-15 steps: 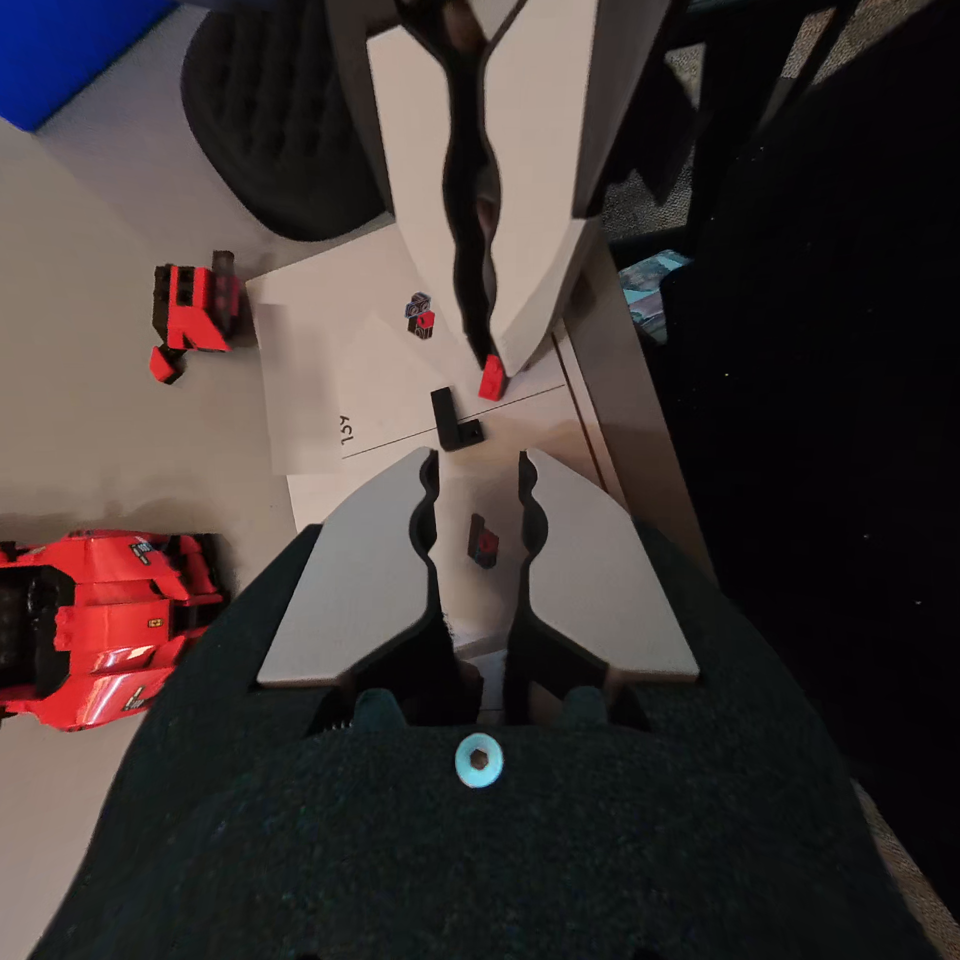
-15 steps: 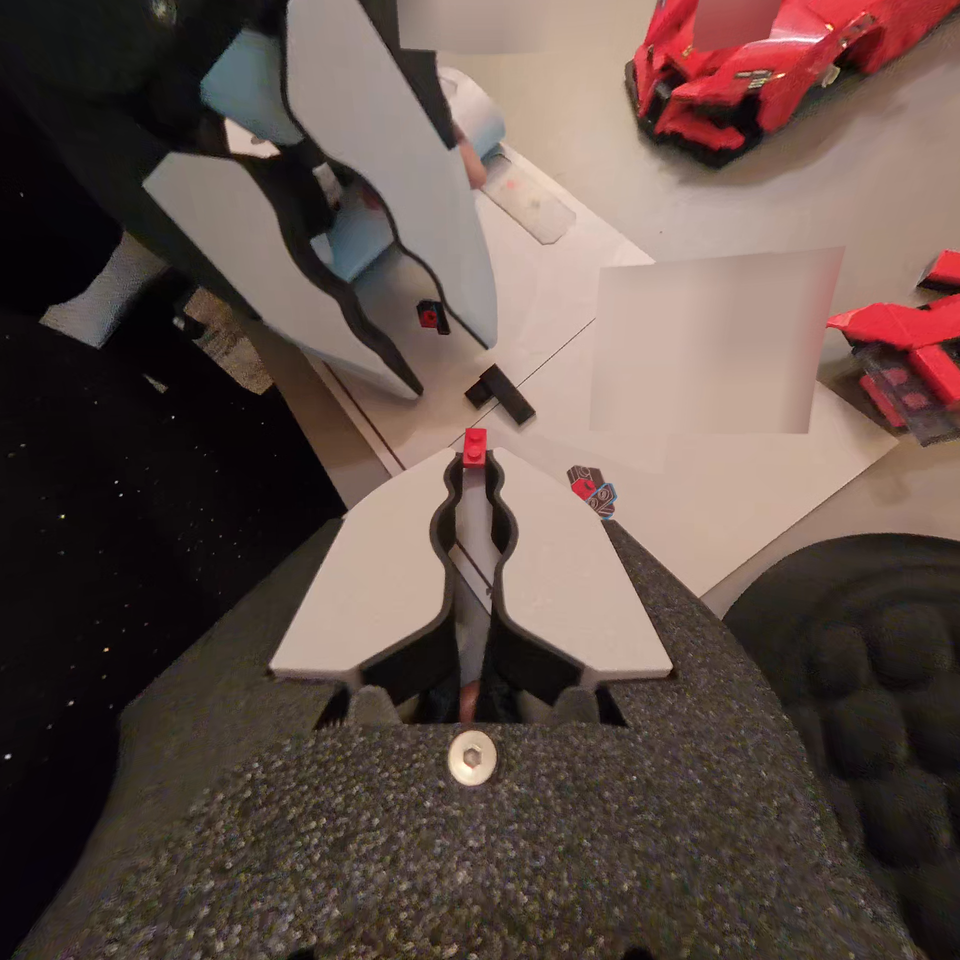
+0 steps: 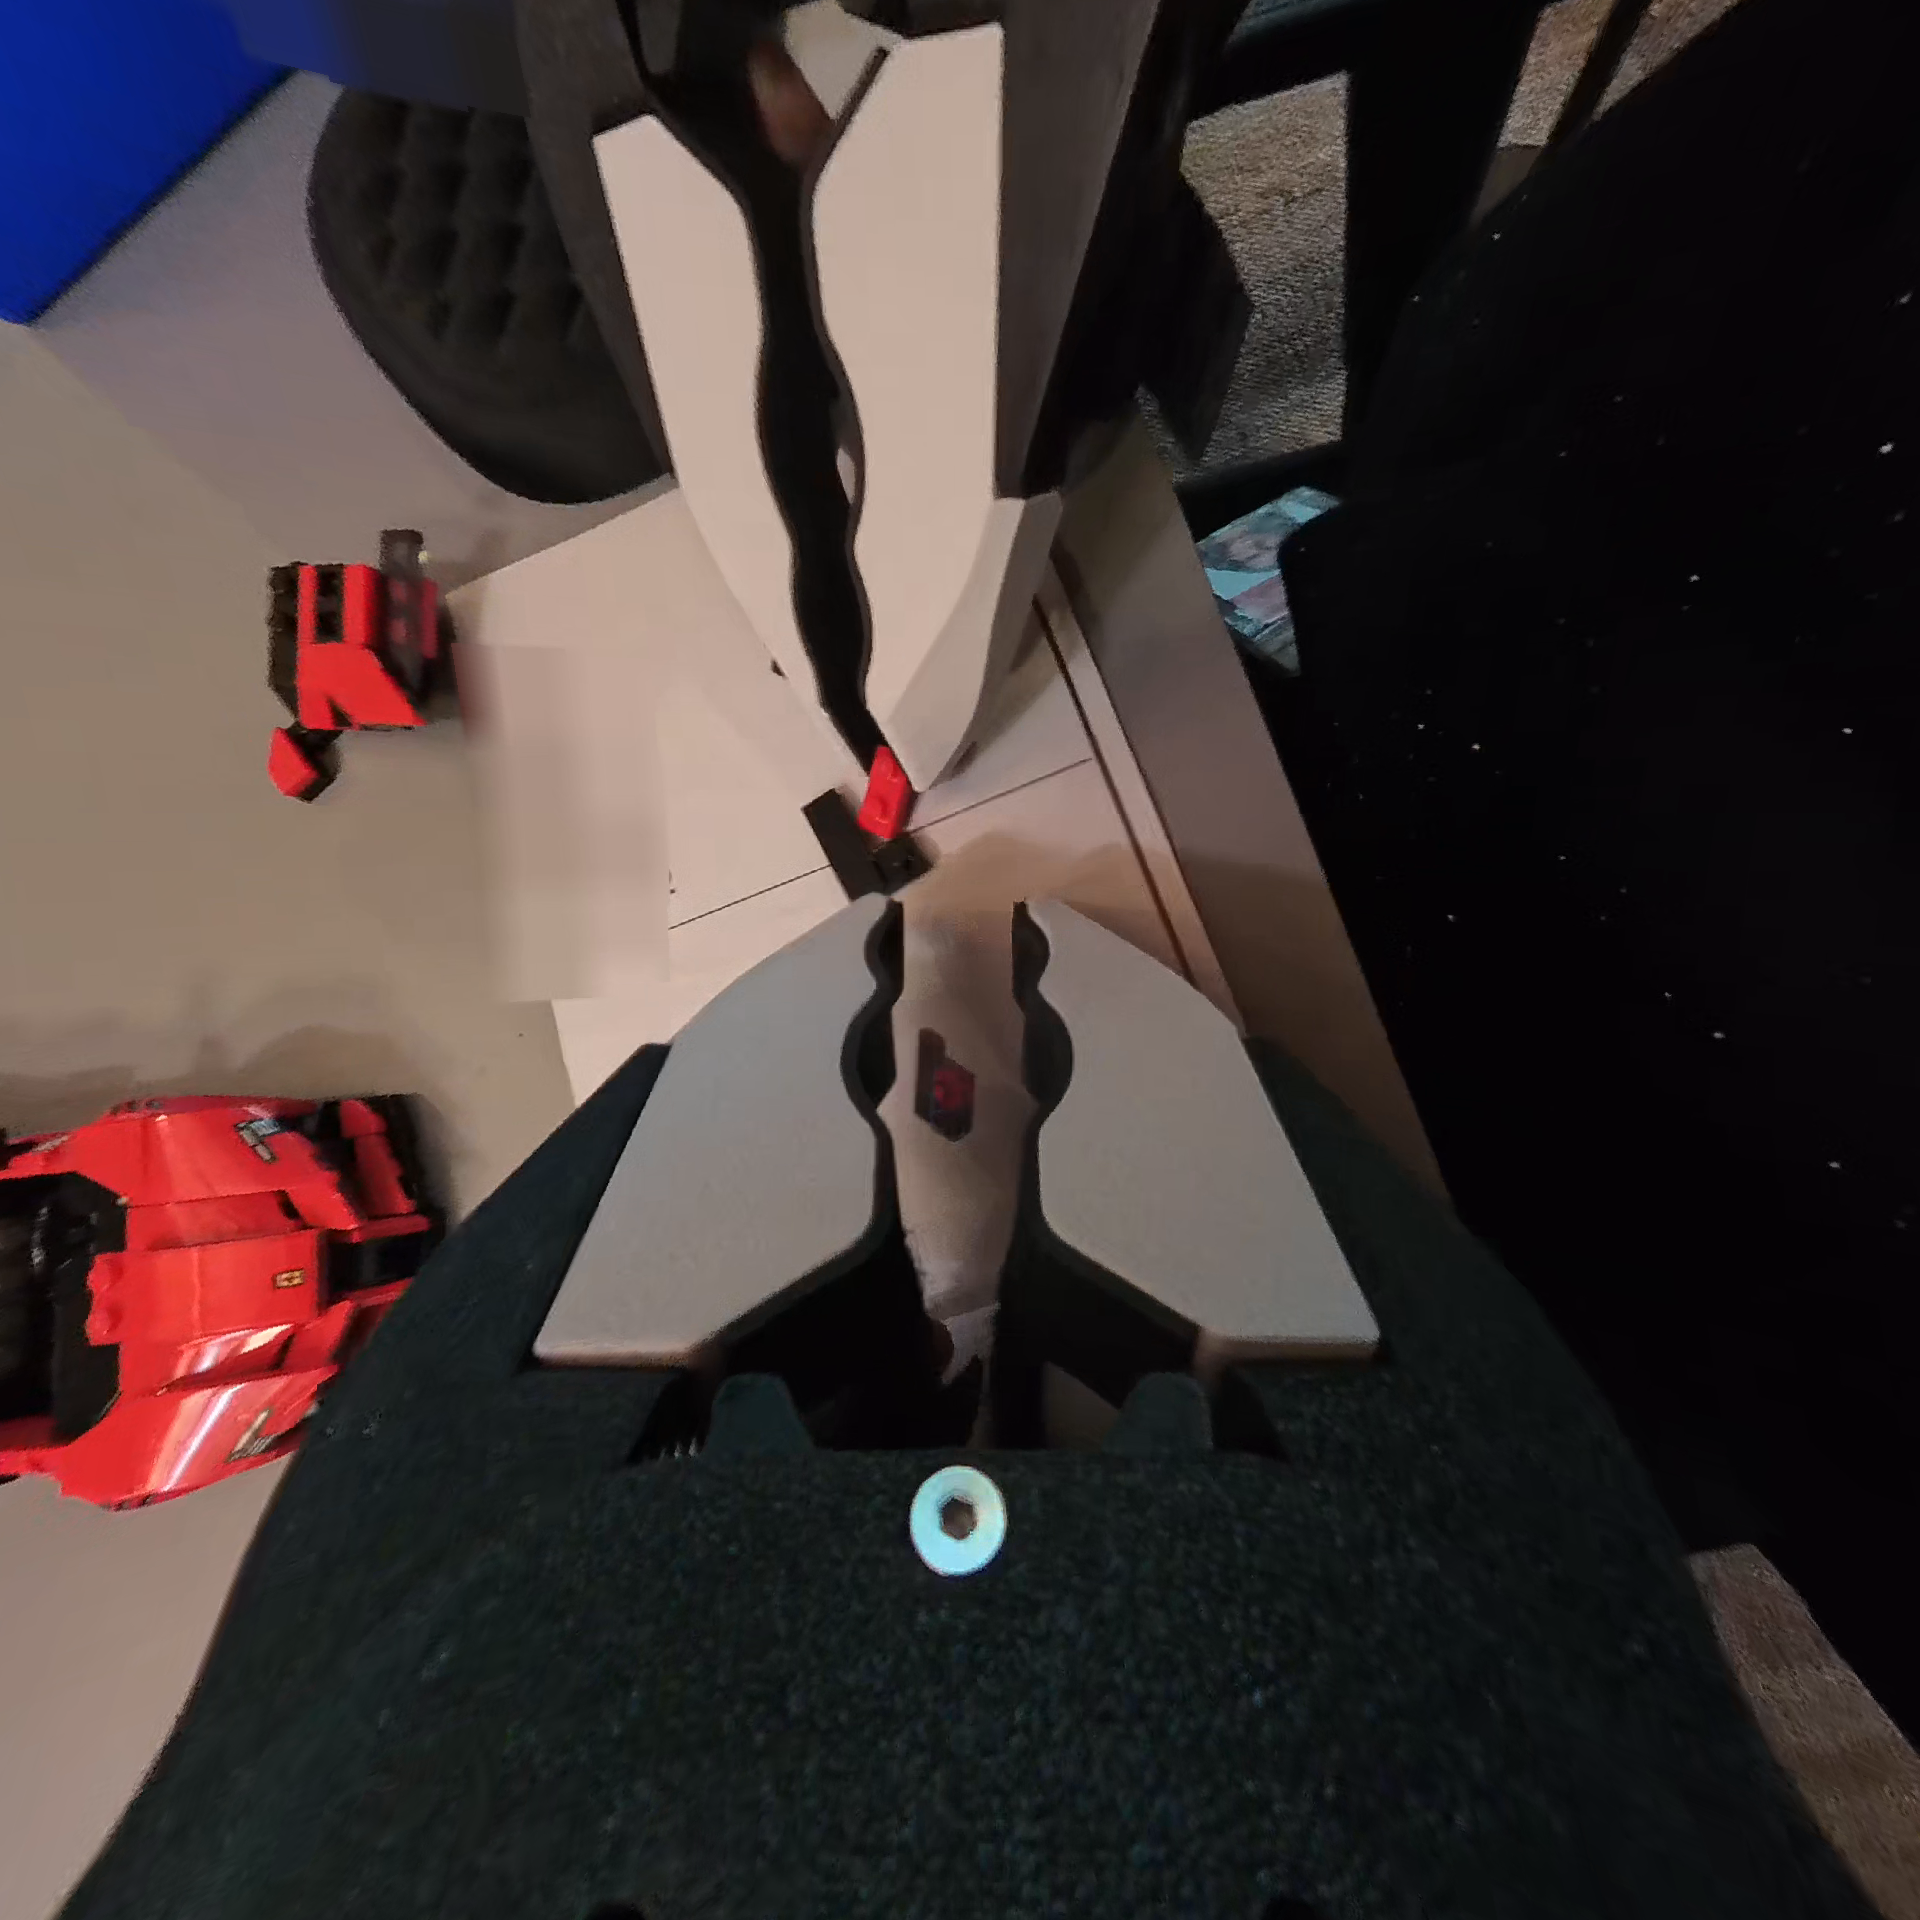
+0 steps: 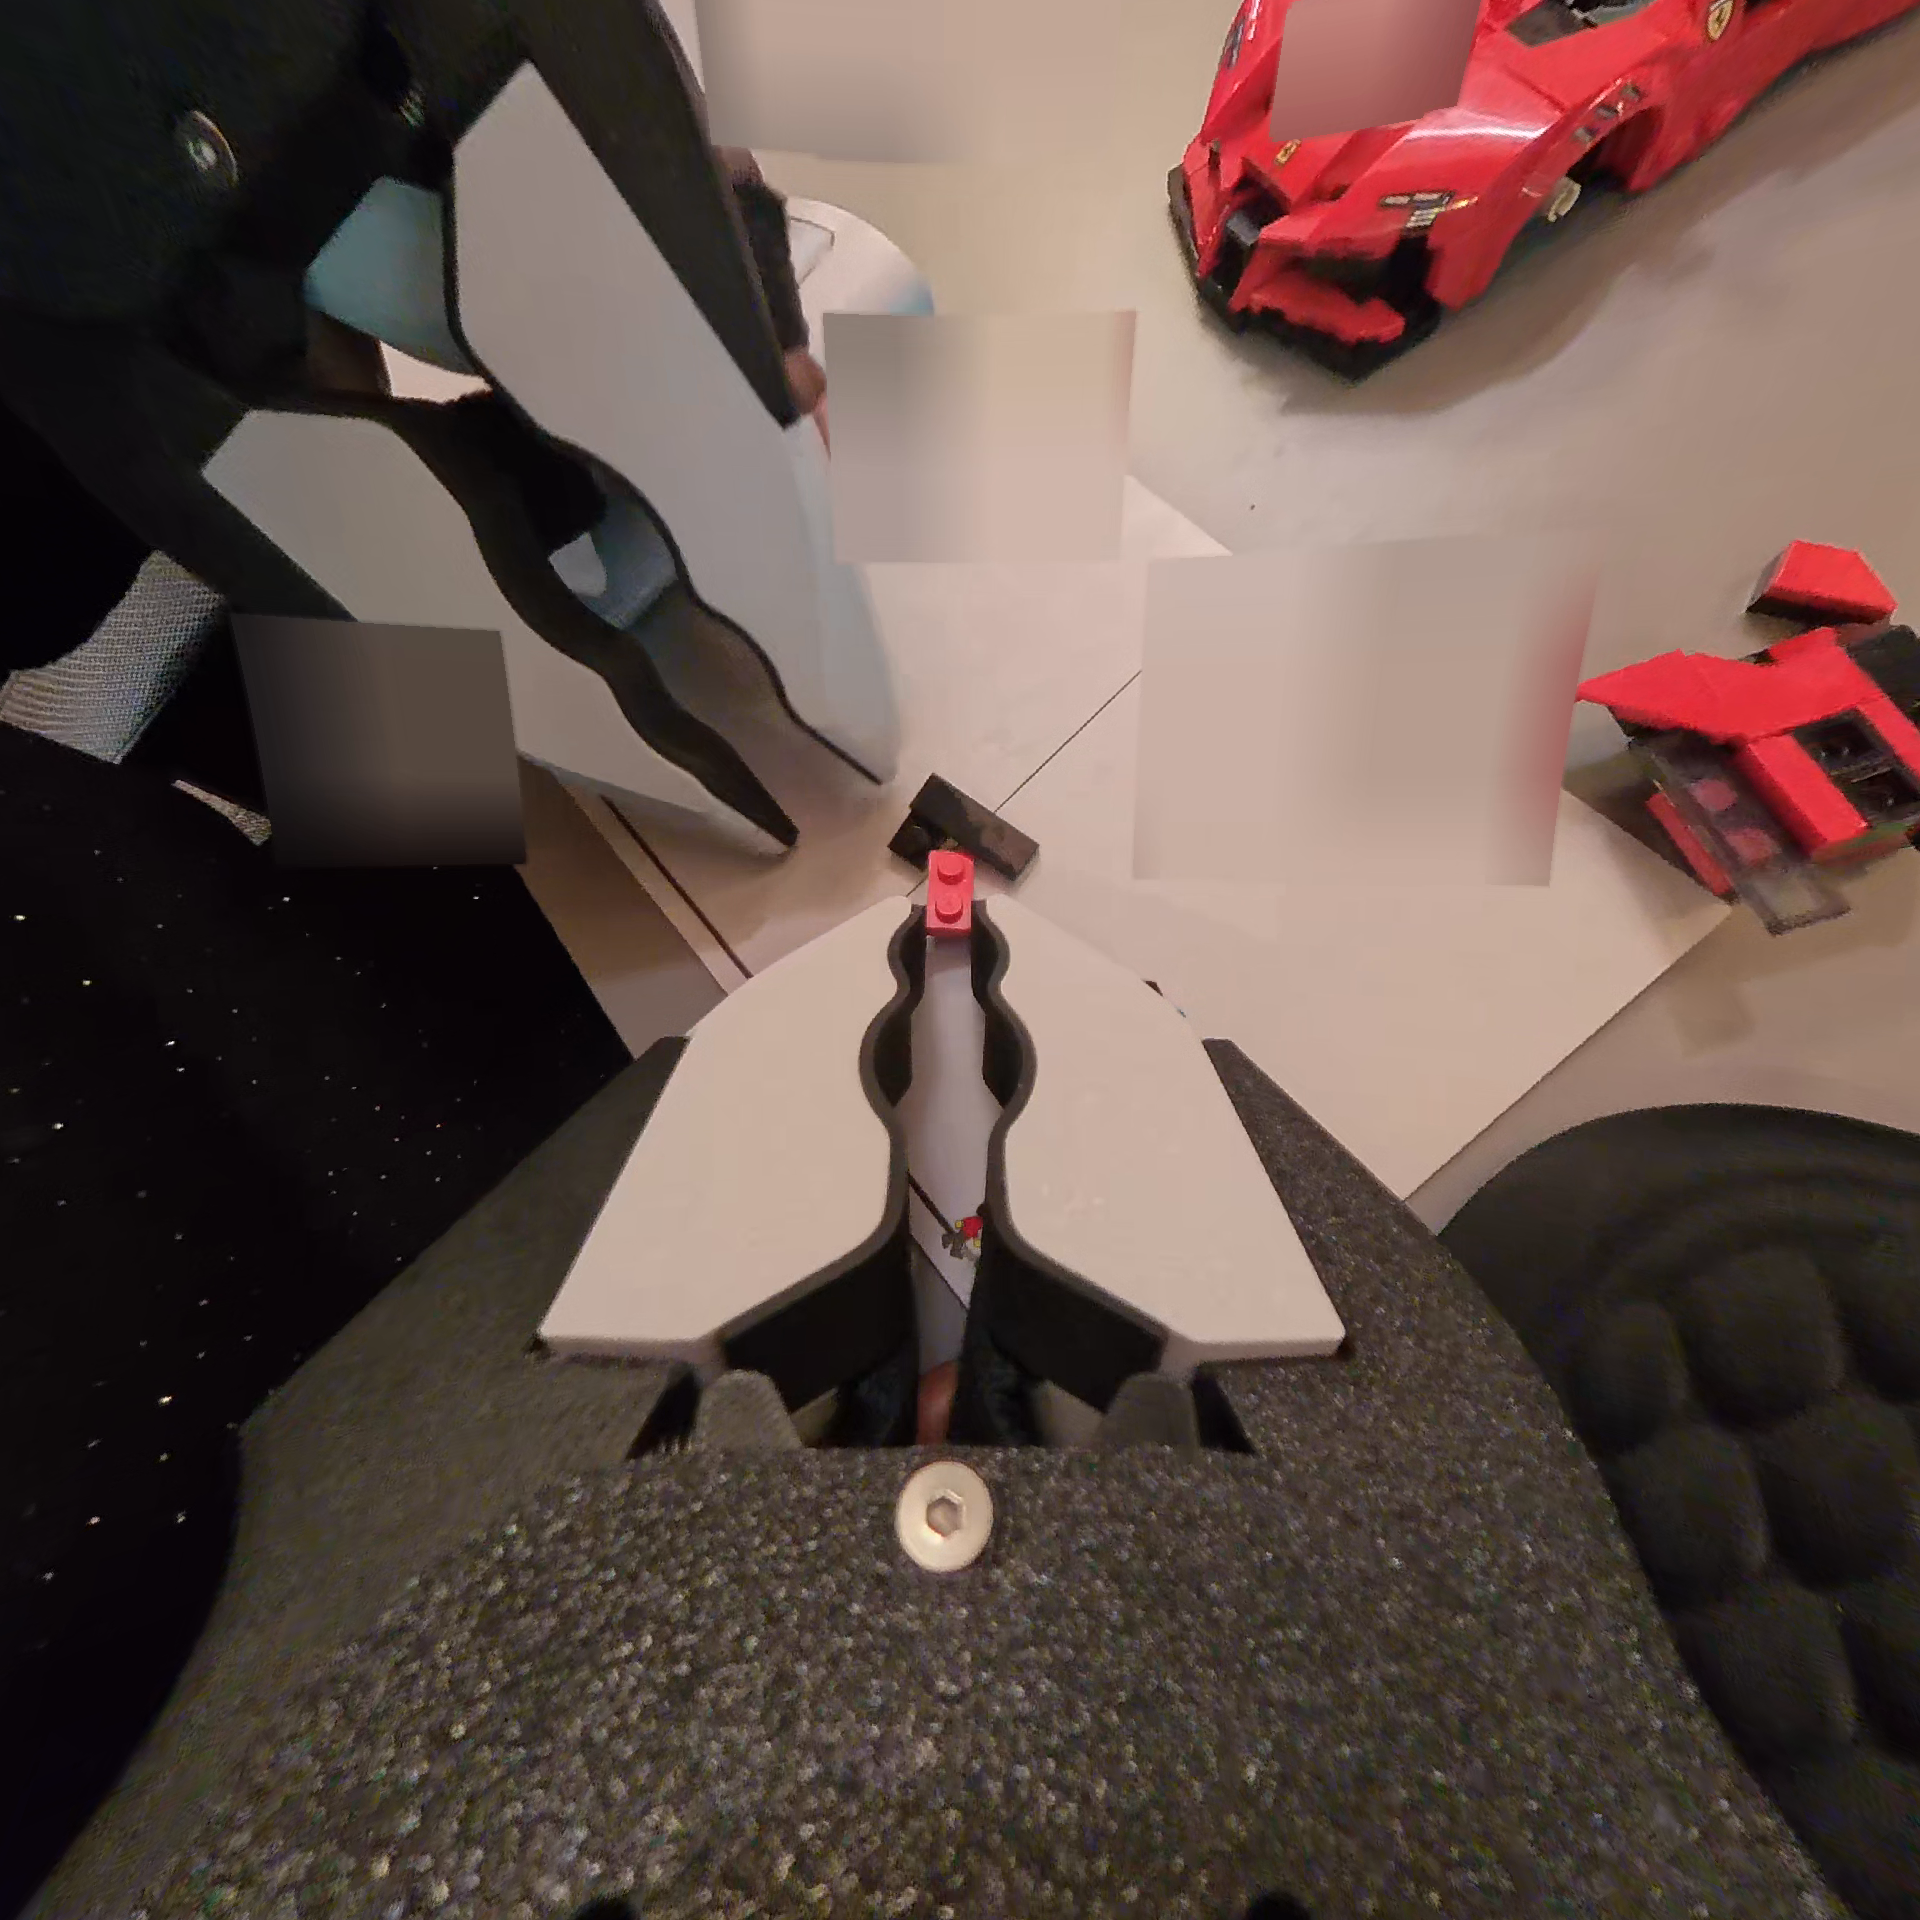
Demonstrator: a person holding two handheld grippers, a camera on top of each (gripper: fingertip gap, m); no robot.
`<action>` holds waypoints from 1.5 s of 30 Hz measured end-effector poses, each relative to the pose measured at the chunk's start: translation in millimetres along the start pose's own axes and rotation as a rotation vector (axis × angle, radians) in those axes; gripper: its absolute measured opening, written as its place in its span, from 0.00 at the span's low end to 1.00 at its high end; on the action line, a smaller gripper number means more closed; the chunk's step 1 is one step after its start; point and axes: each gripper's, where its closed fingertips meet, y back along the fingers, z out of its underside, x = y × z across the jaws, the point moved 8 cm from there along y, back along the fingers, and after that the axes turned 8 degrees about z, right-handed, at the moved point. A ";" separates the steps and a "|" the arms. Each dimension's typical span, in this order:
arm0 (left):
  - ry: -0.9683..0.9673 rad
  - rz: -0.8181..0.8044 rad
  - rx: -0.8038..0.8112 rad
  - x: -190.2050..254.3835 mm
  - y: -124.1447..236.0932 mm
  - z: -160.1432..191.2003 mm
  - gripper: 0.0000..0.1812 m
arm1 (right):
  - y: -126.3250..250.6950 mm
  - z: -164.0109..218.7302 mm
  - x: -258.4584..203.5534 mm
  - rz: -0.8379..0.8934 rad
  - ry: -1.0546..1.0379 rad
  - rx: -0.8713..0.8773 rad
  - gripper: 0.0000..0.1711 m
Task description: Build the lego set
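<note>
Red studded plate (image 4: 949, 896) pinched in right jaws | left jaws spread, empty

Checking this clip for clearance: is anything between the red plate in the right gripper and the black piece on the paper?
Nothing visible. The red plate, pinched in the right gripper, sits just short of the black piece. The open left gripper stays off to the side.

Red car (image 3: 197, 1288) cut off at left edge
</note>
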 end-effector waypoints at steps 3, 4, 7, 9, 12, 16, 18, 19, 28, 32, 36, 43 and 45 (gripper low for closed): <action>-0.021 -0.031 0.060 -2.8 4.1 -3.1 0.15 | -0.1 -0.6 -0.1 0.001 0.005 -0.005 0.05; -0.034 -0.024 0.053 -2.5 2.6 -3.9 0.17 | -0.2 -0.7 -0.1 0.001 0.007 -0.006 0.05; -0.047 0.001 0.004 -1.6 -3.3 -2.9 0.15 | -0.3 -1.1 0.1 0.006 0.010 -0.008 0.05; -0.026 0.011 0.002 -1.6 -3.0 -1.5 0.13 | -0.4 -1.2 0.1 0.006 0.009 -0.008 0.05; -0.003 0.018 0.013 -0.5 -2.9 -0.1 0.12 | -0.6 -1.5 0.3 0.007 0.003 -0.008 0.05; -0.006 -0.008 0.034 -2.2 -0.2 -1.1 0.13 | -0.7 -1.9 0.5 0.007 -0.002 -0.011 0.05; -0.030 -0.021 0.054 -3.4 2.4 -4.5 0.14 | -0.8 -2.0 0.3 0.008 0.000 -0.011 0.05; -0.034 -0.015 0.042 -3.7 1.7 -4.8 0.15 | -0.8 -2.1 0.3 0.009 0.003 -0.013 0.05; -0.004 0.017 0.012 -1.7 -2.9 0.1 0.11 | -1.1 -2.8 0.0 0.018 0.002 -0.016 0.05; 0.032 0.025 0.034 -3.3 -2.8 2.2 0.11 | -2.0 -3.9 -0.4 0.038 0.004 -0.017 0.05; -0.023 -0.025 0.063 -4.3 2.1 -3.9 0.13 | -1.9 -4.0 -0.9 0.043 0.005 -0.021 0.05; -0.012 -0.002 0.026 -7.1 -2.5 0.8 0.11 | -2.1 -4.3 -0.8 0.046 0.009 -0.023 0.05; -0.014 -0.007 0.024 -6.3 -2.4 1.2 0.11 | -2.3 -4.6 -0.7 0.047 0.007 -0.024 0.05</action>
